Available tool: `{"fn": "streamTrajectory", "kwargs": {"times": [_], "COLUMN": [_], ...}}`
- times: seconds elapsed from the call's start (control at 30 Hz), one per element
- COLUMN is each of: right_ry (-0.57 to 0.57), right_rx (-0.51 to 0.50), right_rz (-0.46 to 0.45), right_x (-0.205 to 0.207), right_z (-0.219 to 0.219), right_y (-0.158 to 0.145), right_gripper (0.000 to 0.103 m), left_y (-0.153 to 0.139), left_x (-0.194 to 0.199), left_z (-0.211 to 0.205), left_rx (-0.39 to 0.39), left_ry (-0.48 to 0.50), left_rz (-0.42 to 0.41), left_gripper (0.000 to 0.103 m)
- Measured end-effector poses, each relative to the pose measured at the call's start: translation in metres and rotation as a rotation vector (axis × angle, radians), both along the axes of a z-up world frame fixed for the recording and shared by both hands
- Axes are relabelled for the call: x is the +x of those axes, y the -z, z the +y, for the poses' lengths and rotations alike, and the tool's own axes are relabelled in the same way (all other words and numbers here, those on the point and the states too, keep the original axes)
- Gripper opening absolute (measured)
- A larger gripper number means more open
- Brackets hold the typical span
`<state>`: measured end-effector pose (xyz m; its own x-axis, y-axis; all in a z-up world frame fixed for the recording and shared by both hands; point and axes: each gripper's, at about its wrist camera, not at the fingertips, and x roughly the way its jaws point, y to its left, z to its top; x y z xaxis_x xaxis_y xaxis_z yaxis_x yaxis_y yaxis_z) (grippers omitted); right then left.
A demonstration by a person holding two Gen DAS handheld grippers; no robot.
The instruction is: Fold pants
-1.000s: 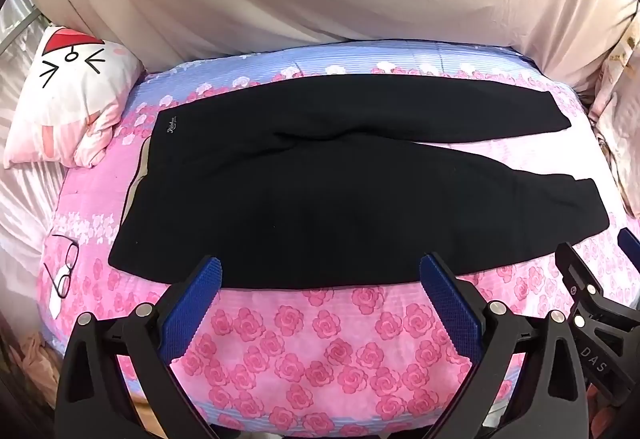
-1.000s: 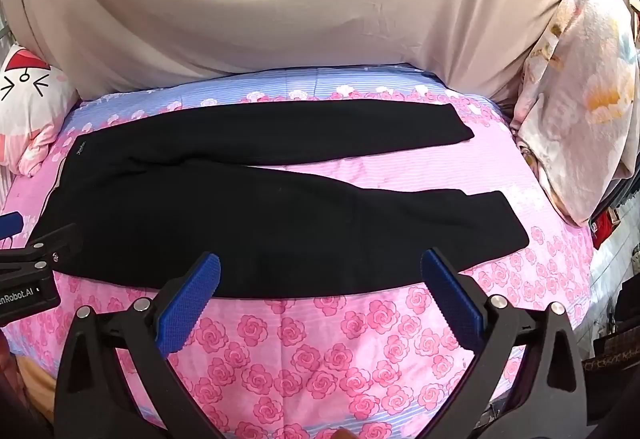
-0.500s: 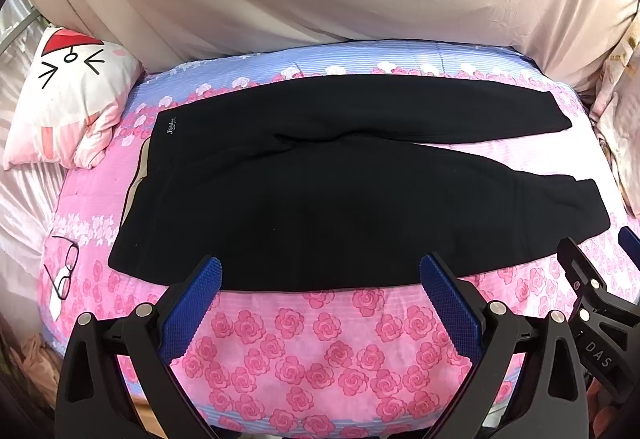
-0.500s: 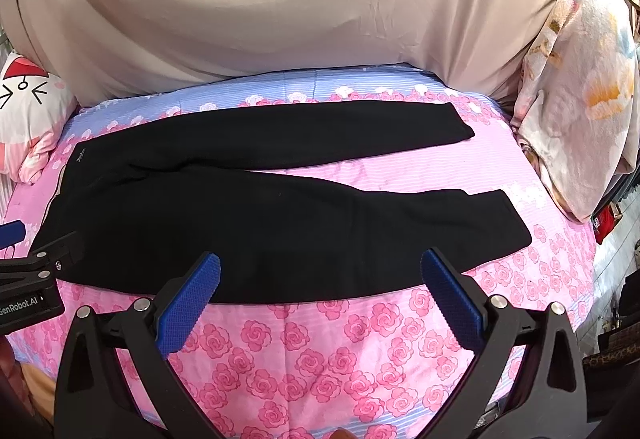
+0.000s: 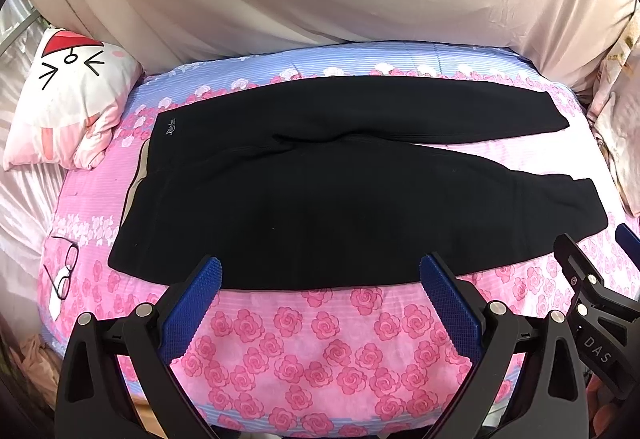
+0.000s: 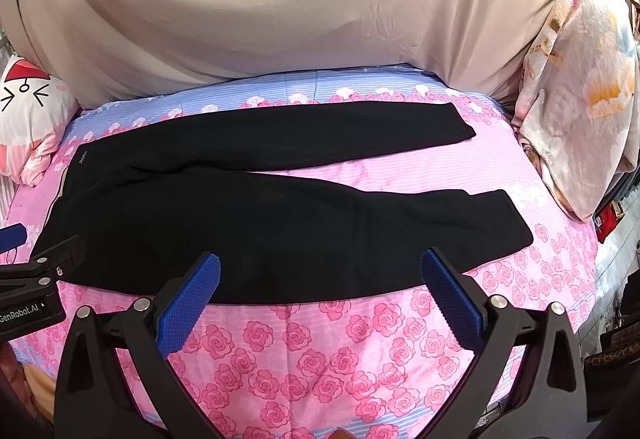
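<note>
Both grippers, left gripper [image 5: 320, 281] and right gripper [image 6: 320, 279], gape wide, empty. Pinch the pants [image 5: 340, 195] near-leg edge at waistband and cuff together.

a home bedroom; rose-print bed sheet [image 5: 320, 339]; cartoon pillow [image 5: 68, 99]

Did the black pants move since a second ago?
No. The black pants lie as before, waistband the same way from the cat pillow; only the cameras shifted slightly.
</note>
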<state>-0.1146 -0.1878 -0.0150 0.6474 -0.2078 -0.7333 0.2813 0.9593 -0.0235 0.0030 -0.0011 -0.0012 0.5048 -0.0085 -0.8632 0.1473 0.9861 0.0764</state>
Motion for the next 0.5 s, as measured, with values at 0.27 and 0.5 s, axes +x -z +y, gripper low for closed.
{"fn": "streamTrajectory", "kwargs": {"times": [0.27, 0.5], "right_ry": [-0.002, -0.001], "right_rx": [0.003, 0.006], "right_rz": [0.001, 0.000], "right_x": [0.0004, 0.0000], "right_z": [0.0004, 0.0013], "right_y": [-0.0012, -0.0021], "right_gripper": [0.098, 0.098], "left_y": [-0.0010, -0.0021], "left_x": [-0.0018, -0.0025], "left_z": [-0.0004, -0.0010], "left_rx": [0.000, 0.001], "left_ry": [0.002, 0.004], "left_rz": [-0.003, -0.006], "left_gripper": [0.098, 0.098]}}
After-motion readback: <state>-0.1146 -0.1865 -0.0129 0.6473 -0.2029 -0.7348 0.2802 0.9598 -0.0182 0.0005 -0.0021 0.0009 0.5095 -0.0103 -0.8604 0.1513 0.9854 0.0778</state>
